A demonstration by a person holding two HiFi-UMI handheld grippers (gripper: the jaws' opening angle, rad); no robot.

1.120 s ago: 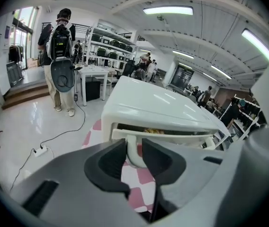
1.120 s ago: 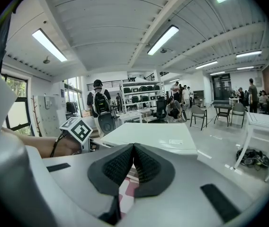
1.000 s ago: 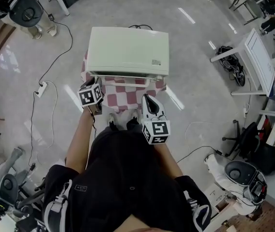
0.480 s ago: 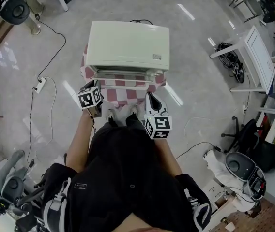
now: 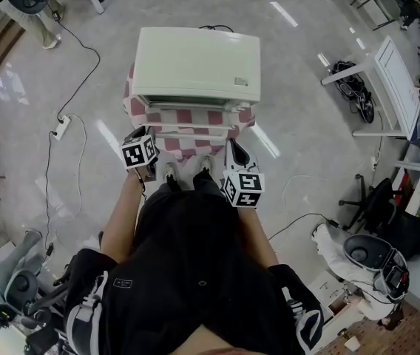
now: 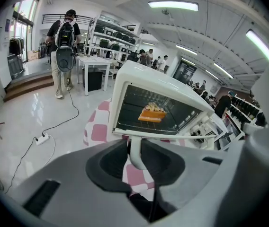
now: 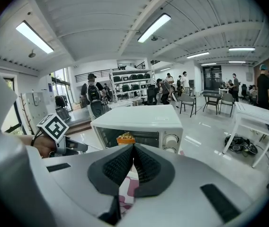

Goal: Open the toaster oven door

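Observation:
A white toaster oven (image 5: 195,61) stands on a small table under a red-and-white checked cloth (image 5: 137,109). Its glass door (image 6: 156,110) hangs partly open, tilted toward me, with an orange piece of food (image 6: 151,114) on the rack behind it. My left gripper (image 5: 151,137) holds the left end of the white door handle (image 5: 195,132); its jaws have just been closing, and the handle's post (image 6: 135,150) sits pressed between the pads. My right gripper (image 5: 231,146) hovers in front of the oven's right side, shut and empty (image 7: 133,154).
A power strip (image 5: 61,130) with cables lies on the floor to the left. A white table (image 5: 395,87) and an office chair (image 5: 376,213) stand to the right. A person with a backpack (image 6: 64,41) stands far off. My legs are close against the small table.
The door handle has come toward me and lower, and the door leans further open. Both grippers have sunk a little and drawn nearer to my body.

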